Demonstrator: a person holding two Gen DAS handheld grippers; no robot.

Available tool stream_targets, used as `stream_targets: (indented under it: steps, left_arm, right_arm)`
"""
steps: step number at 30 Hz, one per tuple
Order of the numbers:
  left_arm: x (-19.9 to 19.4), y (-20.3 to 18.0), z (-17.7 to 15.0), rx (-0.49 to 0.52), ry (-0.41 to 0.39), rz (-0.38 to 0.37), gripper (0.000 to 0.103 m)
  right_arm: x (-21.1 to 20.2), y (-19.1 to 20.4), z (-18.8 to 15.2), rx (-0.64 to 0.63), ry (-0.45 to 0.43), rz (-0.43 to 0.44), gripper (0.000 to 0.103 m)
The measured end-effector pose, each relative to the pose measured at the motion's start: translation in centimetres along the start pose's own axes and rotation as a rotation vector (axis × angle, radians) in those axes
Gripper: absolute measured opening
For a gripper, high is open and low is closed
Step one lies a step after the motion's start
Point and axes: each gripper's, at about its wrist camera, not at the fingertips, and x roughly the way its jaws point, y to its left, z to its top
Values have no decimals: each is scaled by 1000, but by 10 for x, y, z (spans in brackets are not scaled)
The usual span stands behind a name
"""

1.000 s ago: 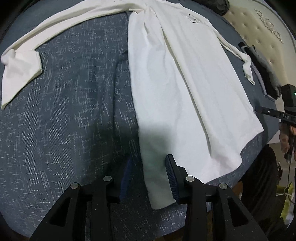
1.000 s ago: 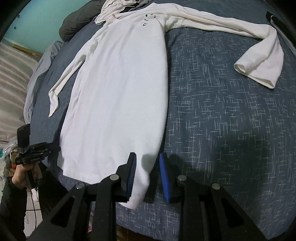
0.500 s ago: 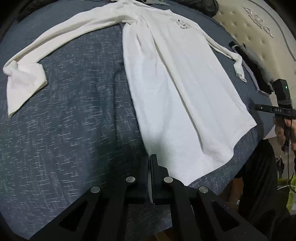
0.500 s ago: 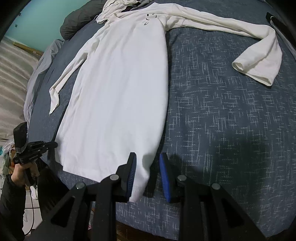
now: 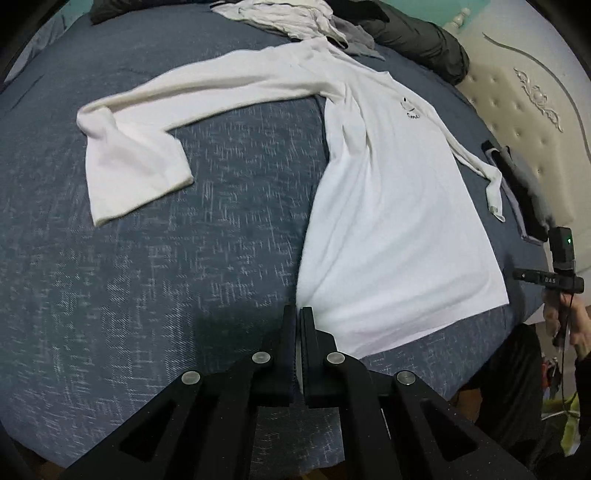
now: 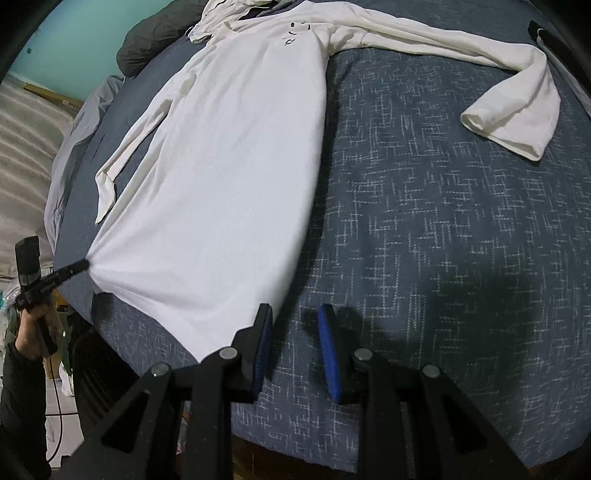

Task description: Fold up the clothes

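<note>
A white long-sleeved shirt [image 5: 391, 221] lies flat on the blue bedspread [image 5: 166, 295], collar far, hem near me. My left gripper [image 5: 298, 314] is shut on one hem corner. In the right wrist view the left gripper's tip [image 6: 79, 266] pulls that corner of the shirt [image 6: 221, 184] to a point at the bed's edge. My right gripper [image 6: 295, 325] stands open over the bedspread [image 6: 424, 258]; the other hem corner lies just outside its left finger [image 6: 262, 332], with no cloth between the blue pads. One sleeve [image 6: 517, 107] lies folded back at the right.
A heap of pale and grey clothes [image 5: 288, 18] and a dark jacket [image 5: 417, 40] lie at the head of the bed. A cream tufted headboard [image 5: 517, 110] and a dark garment [image 5: 517, 192] are on the right. The bed's near edge runs below both grippers.
The left gripper has shut on the hem corner and pulled it up and back. In the right wrist view the hem has slid left, out from between the right jaws.
</note>
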Motion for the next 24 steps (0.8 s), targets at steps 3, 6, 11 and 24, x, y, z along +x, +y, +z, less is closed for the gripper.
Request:
stream_targets:
  steps: [3, 6, 11, 24]
  left_arm:
    - [-7, 7, 3, -17, -27, -12, 2]
    - [-14, 11, 6, -26, -45, -18, 2]
    - [-18, 5, 9, -6, -50, -19, 2]
    - [-13, 2, 1, -1, -41, -21, 2]
  right_arm:
    - [2, 0, -2, 8, 2, -3, 25]
    - [7, 5, -4, 4, 16, -2, 26]
    - [17, 13, -7, 14, 28, 31, 26]
    - [32, 46, 11, -2, -17, 117, 20]
